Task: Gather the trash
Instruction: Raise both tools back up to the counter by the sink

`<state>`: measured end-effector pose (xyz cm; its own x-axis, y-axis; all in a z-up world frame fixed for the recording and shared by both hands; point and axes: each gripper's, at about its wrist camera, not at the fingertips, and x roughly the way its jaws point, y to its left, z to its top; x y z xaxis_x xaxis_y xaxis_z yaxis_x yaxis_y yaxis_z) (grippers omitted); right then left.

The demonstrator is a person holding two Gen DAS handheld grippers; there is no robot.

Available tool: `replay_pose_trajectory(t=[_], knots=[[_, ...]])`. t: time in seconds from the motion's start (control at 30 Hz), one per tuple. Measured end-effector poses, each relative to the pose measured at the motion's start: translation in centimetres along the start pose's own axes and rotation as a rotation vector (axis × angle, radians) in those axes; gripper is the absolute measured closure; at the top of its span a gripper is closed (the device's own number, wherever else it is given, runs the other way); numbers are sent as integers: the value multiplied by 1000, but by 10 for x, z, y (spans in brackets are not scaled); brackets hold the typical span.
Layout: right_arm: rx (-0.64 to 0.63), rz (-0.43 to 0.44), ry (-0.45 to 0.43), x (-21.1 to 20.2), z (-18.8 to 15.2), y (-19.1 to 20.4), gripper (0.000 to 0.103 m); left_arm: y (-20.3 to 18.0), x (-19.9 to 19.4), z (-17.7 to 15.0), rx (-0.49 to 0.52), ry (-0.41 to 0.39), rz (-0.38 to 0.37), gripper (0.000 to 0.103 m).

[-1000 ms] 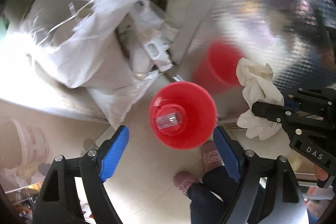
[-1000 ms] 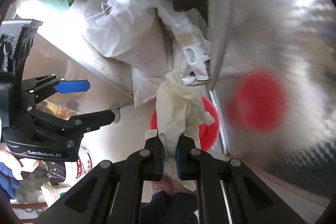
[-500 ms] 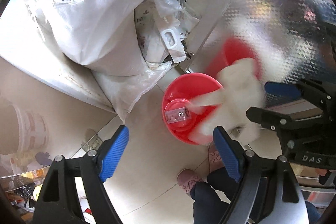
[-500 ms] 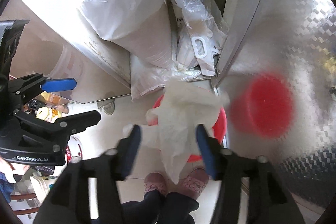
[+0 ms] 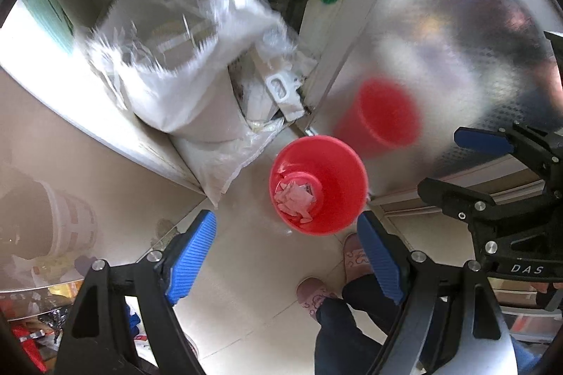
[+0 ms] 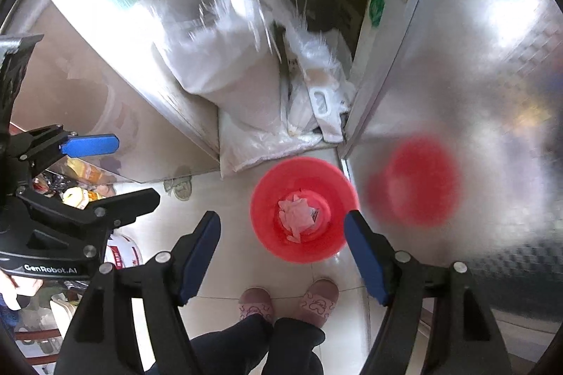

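Down on the pale tiled floor [image 6: 218, 209] below you stands the red bin [image 6: 304, 209], and the crumpled white glove [image 6: 297, 215] lies at its bottom, on top of a small clear scrap; the left wrist view shows the same glove [image 5: 293, 197] bunched against the bin's [image 5: 318, 185] inner floor. Your right gripper [image 6: 281, 253] hangs above the bin with its blue-padded fingers [image 6: 198, 255] spread wide and nothing between them; the bin's rim shows in the gap. Your left gripper [image 5: 299, 257] is likewise wide open and empty, its pads framing the near edge of the bin. Each gripper appears at the edge of the other's view, the right one [image 5: 468, 164] off to the side with its fingers apart as well. Just beyond the bin, a heap of white woven sacks [image 6: 225, 58] and plastic bags is wedged into the corner, blurred in both views. Beside the bin rises a shiny embossed metal panel [image 6: 475, 58], which carries a hazy red reflection of the bin. Your feet in pink slippers [image 6: 255, 304] stand on the tiles just behind the bin. A white bucket [image 5: 67, 223] sits well off to the left.
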<state>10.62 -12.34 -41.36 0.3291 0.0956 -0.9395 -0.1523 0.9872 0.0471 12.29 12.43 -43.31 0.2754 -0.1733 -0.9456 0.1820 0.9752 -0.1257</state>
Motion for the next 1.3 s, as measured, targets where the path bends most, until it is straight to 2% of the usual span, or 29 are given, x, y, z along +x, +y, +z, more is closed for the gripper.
replay_pose_trajectory(t=[0.2, 0.47, 0.57, 0.7, 0.93, 1.1, 1.3], knots=[[-12, -30, -44, -78, 14, 8, 27, -13, -84, 18, 2, -55, 24, 22], [-33, -43, -151, -185, 37, 11, 10, -32, -192, 44, -2, -144, 36, 18], [-31, -57, -190, -217, 45, 12, 6, -37, -222, 59, -9, -166, 35, 17], [-7, -73, -217, -252, 53, 5, 5, -50, -253, 77, 12, -195, 47, 15], [50, -127, -268, -292, 65, -18, 2, -78, -286, 122, 106, -229, 24, 15], [119, -152, -278, -307, 74, -50, 1, -109, -282, 165, 171, -244, 0, 15], [202, -209, -297, -317, 86, -98, 1, -154, -263, 219, 273, -225, -40, 15]])
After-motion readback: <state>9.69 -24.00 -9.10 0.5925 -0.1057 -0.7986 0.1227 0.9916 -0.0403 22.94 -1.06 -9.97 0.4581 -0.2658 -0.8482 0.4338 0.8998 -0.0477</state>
